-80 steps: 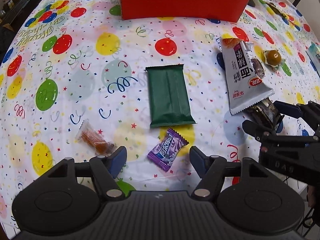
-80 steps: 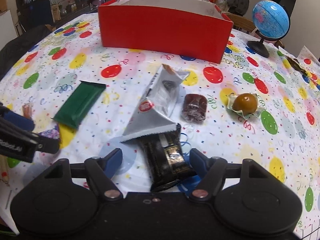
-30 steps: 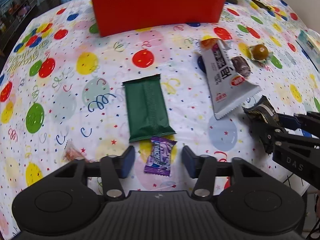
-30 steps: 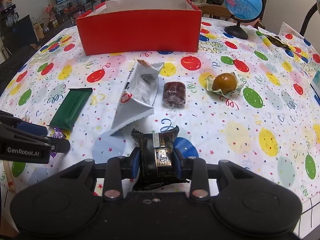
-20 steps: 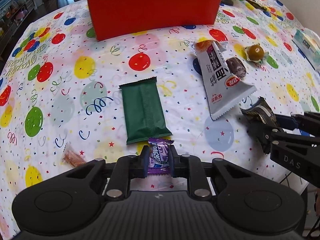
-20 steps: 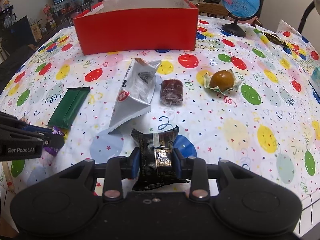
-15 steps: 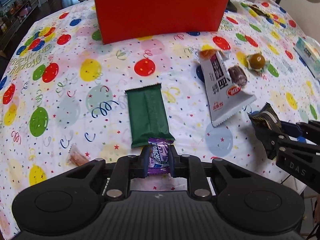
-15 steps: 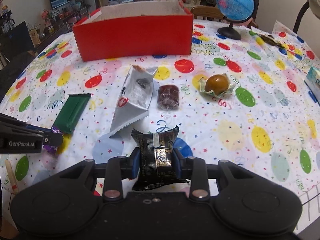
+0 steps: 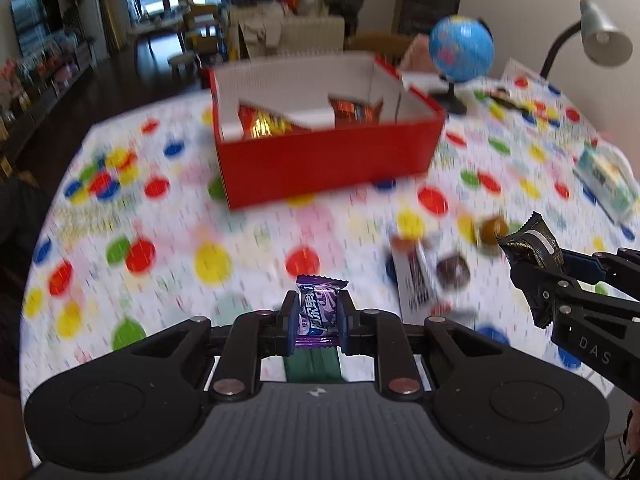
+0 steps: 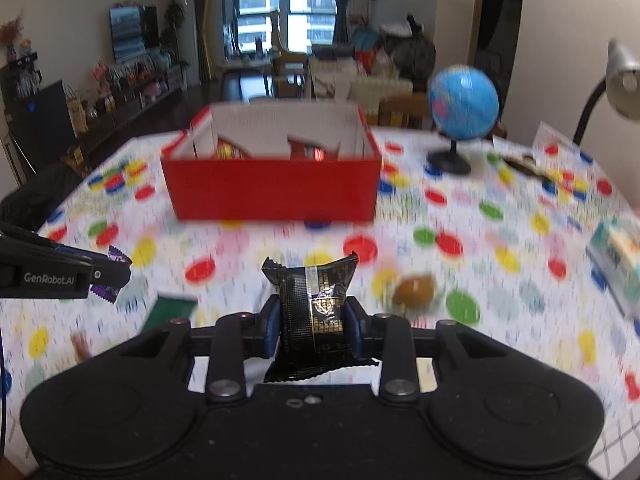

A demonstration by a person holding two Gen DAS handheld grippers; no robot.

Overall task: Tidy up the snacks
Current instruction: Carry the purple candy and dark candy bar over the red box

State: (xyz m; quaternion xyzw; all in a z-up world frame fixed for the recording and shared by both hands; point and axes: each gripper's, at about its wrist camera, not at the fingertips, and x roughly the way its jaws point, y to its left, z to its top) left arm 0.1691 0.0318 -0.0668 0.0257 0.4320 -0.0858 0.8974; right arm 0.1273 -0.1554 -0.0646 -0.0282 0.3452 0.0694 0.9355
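Note:
My left gripper (image 9: 317, 316) is shut on a purple candy (image 9: 317, 309) and holds it above the table. My right gripper (image 10: 311, 322) is shut on a black snack packet (image 10: 311, 304), also lifted. It shows at the right of the left wrist view (image 9: 532, 244). The red box (image 9: 328, 156) stands ahead at the far side, open, with orange packets (image 9: 264, 122) inside. On the table lie a green bar (image 10: 170, 312), a white packet (image 9: 414, 276), a dark brown sweet (image 9: 452, 270) and a golden-brown sweet (image 10: 414, 289).
A blue globe (image 10: 462, 106) stands right of the box. A tissue pack (image 10: 618, 258) lies at the table's right edge, and a desk lamp (image 9: 604, 38) stands behind it. A small orange candy (image 10: 80, 344) lies at the near left. The balloon-print tablecloth (image 9: 248, 248) covers the table.
Both grippers closed on their snacks, the left on the purple candy and the right on the black packet. Both have since risen and tilted up, facing the red box.

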